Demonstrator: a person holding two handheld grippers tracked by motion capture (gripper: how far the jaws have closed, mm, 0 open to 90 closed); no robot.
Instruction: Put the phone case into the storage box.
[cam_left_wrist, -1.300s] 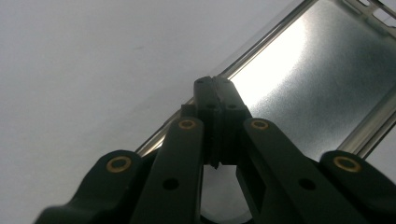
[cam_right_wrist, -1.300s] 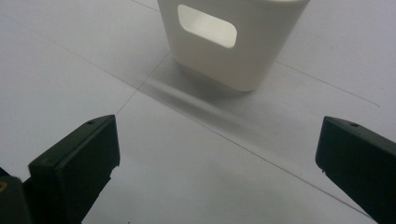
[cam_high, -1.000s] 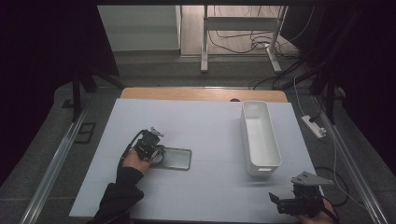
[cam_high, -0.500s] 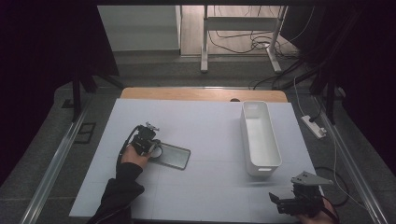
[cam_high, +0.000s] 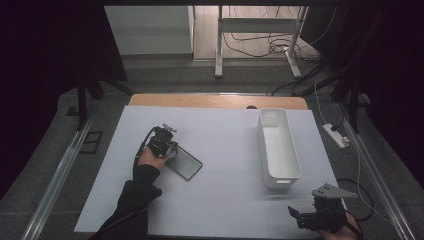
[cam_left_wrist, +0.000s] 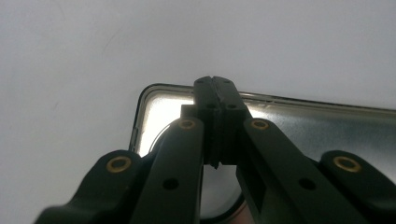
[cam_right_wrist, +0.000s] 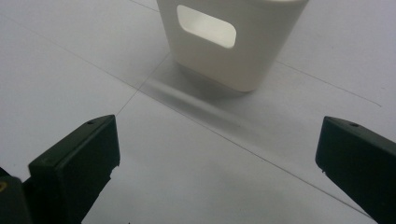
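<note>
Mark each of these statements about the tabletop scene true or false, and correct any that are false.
1. The left gripper has its jaws shut over a flat metal tin. True.
2. The right gripper is clamped on the white bin. False: its jaws stand wide apart with nothing between them, and the bin's handle end is a little way ahead.
3. The white bin is empty inside. True, as far as the high view shows.
4. The metal tin lies inside the white bin. False: it lies on the white table sheet, well to the left of the bin.
5. The right gripper is at the near right corner of the table. True.
</note>
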